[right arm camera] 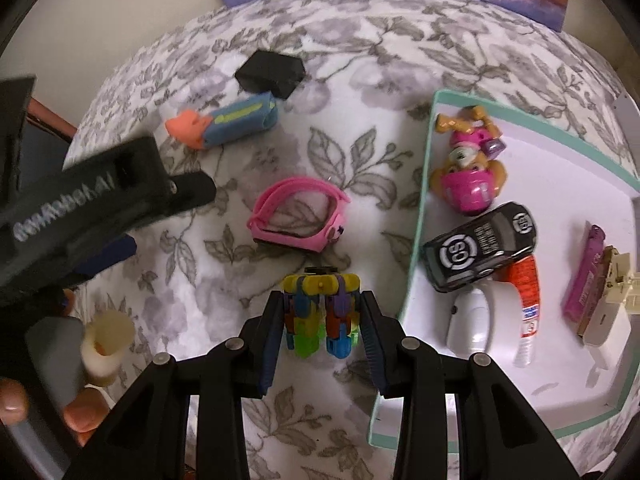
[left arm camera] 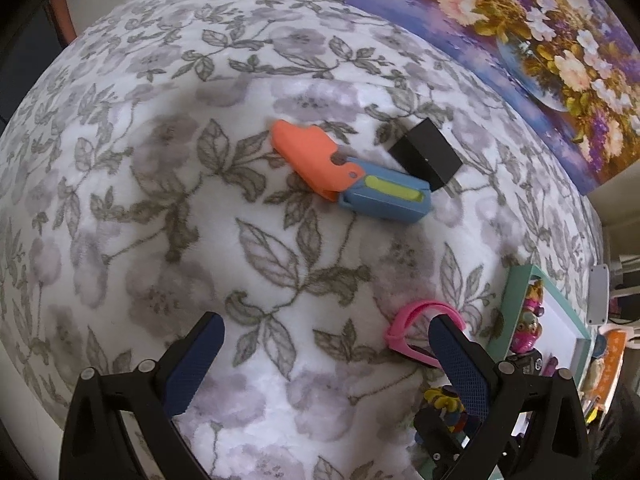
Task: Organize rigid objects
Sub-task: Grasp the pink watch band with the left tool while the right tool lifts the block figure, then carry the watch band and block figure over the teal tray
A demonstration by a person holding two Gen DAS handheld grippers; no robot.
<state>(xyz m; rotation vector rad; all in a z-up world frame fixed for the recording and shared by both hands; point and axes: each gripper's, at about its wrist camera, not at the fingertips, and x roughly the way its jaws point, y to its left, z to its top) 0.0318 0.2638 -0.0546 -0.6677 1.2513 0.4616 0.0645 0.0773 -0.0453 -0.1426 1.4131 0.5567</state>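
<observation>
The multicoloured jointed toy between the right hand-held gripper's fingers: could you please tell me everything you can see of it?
The multicoloured jointed toy looks like hard plastic: a yellow bar on top with a black disc behind it, and two hanging columns of linked segments in blue, purple, orange, yellow and translucent green. It lies on the floral blanket, left of the teal-rimmed tray and just below the pink band. The right hand-held gripper brackets it with open jaws; contact with the fingers is unclear.
</observation>
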